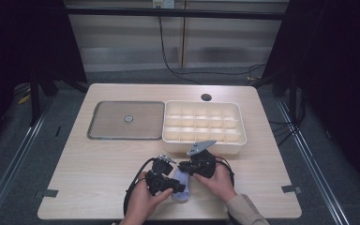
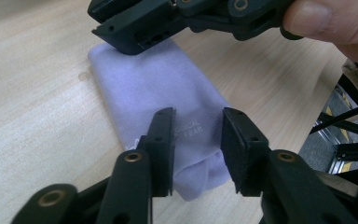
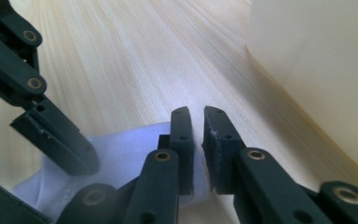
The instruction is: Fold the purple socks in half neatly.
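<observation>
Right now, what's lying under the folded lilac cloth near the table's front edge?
The folded lilac cloth lies flat on bare light wooden table. No bulge shows, but anything beneath or inside the fold is covered.

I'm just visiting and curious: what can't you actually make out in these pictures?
- Pale lilac folded cloth: high view, hands and claws cover most of it.
- Printed lettering on cloth: left gripper view, partly behind a claw finger, too small.
- Cream divided plastic box: right gripper view, cut off by the edge, blurred.
- Small round thing on grey metal tray: high view, too small.
</observation>
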### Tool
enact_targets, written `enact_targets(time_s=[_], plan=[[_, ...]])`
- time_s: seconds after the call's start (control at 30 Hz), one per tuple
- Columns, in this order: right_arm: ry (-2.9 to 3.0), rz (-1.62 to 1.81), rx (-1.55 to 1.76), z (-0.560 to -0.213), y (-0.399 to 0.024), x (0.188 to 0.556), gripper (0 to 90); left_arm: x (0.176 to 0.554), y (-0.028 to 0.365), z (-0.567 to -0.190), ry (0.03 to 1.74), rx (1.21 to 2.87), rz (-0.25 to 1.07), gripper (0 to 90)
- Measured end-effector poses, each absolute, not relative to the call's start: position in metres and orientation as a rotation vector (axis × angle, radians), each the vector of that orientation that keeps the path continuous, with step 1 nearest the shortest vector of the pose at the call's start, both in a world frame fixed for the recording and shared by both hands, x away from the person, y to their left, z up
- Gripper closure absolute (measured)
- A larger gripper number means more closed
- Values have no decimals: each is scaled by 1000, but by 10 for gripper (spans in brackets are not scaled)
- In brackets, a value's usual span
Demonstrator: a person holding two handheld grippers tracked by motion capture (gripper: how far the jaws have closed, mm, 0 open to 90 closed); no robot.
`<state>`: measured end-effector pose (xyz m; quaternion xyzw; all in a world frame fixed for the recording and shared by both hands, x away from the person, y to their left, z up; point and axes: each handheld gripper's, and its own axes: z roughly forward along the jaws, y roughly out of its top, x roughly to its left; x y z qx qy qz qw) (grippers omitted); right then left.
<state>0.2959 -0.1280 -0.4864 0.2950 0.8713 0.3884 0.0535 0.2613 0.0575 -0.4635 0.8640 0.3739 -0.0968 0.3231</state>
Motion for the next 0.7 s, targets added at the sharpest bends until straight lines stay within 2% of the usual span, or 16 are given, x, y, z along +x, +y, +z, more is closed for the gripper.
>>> enact_targets(time_s=[0.23,0.37,0.57,0.7], plan=[[2644,1186,907,-477,-136,292,708,265,69,-453,961,2257,-189,553],[2643,1193,935,-473,-142,289,673,268,80,-447,964,2245,-145,537],[2638,1192,982,-470,-151,286,624,274,93,-447,983,2258,-108,552],[2636,1203,987,-469,-156,285,605,277,99,-456,1007,2283,-119,599]])
